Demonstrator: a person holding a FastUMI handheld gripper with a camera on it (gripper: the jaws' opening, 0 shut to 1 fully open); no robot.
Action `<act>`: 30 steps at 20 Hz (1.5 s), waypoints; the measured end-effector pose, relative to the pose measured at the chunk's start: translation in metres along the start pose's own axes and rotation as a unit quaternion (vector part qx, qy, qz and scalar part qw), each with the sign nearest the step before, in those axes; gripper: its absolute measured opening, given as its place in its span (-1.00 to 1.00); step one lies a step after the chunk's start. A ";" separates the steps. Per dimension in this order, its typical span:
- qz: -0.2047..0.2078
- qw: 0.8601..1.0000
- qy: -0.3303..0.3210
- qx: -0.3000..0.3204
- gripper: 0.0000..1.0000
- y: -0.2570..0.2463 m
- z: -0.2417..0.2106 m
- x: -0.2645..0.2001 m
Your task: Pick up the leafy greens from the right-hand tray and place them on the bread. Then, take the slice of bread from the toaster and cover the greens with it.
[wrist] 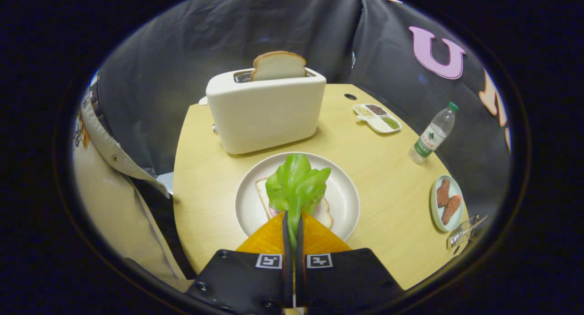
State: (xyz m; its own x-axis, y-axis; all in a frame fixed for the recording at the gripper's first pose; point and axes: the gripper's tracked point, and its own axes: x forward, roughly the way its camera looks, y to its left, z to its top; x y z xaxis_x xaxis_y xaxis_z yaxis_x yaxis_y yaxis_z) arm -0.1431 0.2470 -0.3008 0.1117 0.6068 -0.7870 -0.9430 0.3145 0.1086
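My gripper [292, 220] is shut on the stalk of a leafy green [296, 185], and the leaf stands up just ahead of the fingertips. It hangs over a slice of bread [263, 194] with something pink on it, lying on a round white plate [342, 192]. Beyond the plate stands a white toaster [264, 110] with a second slice of bread [278, 65] sticking up from its slot.
The round wooden table [383, 169] also carries a small divided dish of grains [378, 117] right of the toaster, a plastic water bottle [432, 135], a pale green plate with brown food pieces [447, 202], and a wire rack [465, 230] at the rim.
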 end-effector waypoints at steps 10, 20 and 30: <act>0.034 0.999 0.023 -0.012 -0.89 0.017 0.011 0.033; 0.028 0.998 0.052 -0.008 -0.50 0.006 0.004 0.048; 0.007 0.999 0.035 -0.005 0.93 0.005 0.019 0.040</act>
State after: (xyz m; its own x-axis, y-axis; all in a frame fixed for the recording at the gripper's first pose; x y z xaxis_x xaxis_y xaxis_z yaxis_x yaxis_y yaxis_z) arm -0.1372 0.2866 -0.3201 0.0760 0.5590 -0.8257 -0.9475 0.2985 0.1149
